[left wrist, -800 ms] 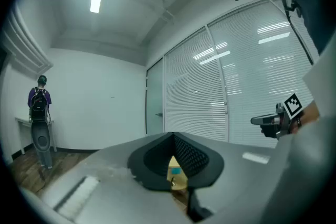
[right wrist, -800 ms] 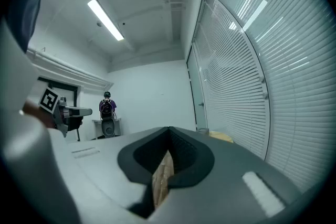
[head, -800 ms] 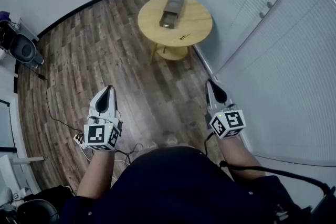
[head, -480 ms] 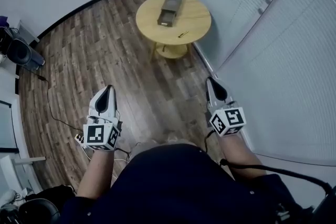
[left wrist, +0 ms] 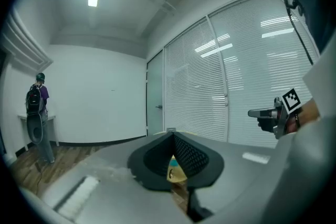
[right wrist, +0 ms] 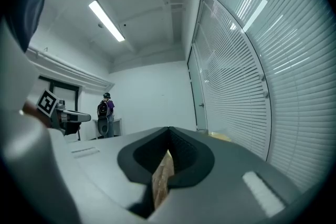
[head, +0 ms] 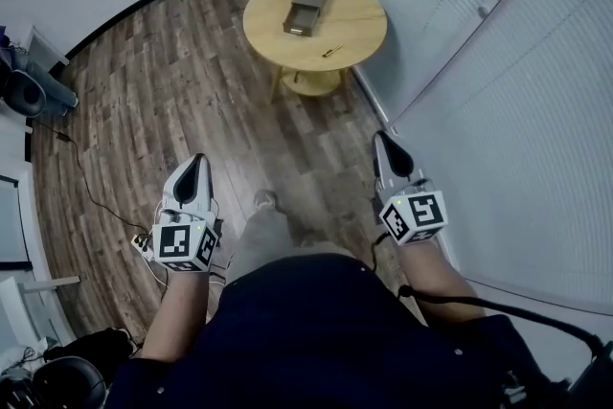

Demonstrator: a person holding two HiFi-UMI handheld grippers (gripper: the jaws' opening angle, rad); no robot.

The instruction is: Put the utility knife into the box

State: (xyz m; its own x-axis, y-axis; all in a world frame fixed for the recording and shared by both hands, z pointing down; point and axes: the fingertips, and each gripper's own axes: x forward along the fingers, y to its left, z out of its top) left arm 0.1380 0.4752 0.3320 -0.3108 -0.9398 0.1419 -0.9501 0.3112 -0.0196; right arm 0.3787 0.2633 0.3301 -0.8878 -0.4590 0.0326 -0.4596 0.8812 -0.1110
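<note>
Utility knife (head: 332, 51) is left untouched. Nearest, the left hand-held gripper (head: 196, 166) and the right hand-held gripper (head: 388, 145) are held clenched and empty above the wooden floor (head: 192, 81). Farther off, the knife lies on the round worktop (head: 359, 19), near the box (head: 306, 3) but apart from it.

Round table (head: 356, 18) — pale smooth wood, floor (head: 192, 81) — matt wood planks
</note>
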